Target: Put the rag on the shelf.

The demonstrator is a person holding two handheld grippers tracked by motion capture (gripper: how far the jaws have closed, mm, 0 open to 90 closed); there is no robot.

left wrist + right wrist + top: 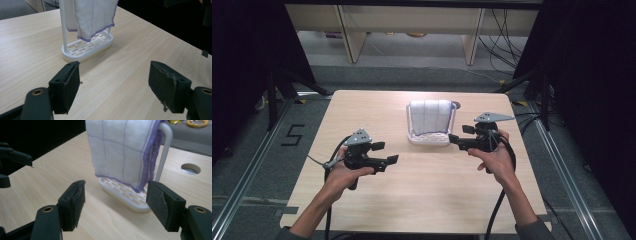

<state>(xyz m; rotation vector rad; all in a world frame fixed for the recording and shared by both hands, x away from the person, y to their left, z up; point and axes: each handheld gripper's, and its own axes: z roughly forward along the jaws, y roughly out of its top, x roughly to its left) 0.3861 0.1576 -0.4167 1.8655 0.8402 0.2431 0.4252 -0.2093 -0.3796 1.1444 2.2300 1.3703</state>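
A white cloth [429, 116] with purple stitched edges and thin purple grid lines is hanging over the top bar of a white rack [428, 138], which is standing on the wooden counter [412, 200] a little beyond its middle. The rack's slotted base is lying flat on the wood, and the cloth's lower hem is hanging just above that base without touching it.

A person is holding the left gripper [386, 152] above the counter, to the left of the rack and nearer the front edge, pointing toward it. Its jaws are standing wide apart with nothing between them; in the left gripper view [113, 85] bare wood is showing in the gap, and the rack is standing farther off.

The right gripper [460, 135] is hovering just beside the rack's right end. Its jaws are also standing wide apart and gripping nothing; in the right gripper view [115, 205] the cloth and rack base are lying close ahead, framed between the pads. A round hole [190, 168] is showing in the counter behind the rack.
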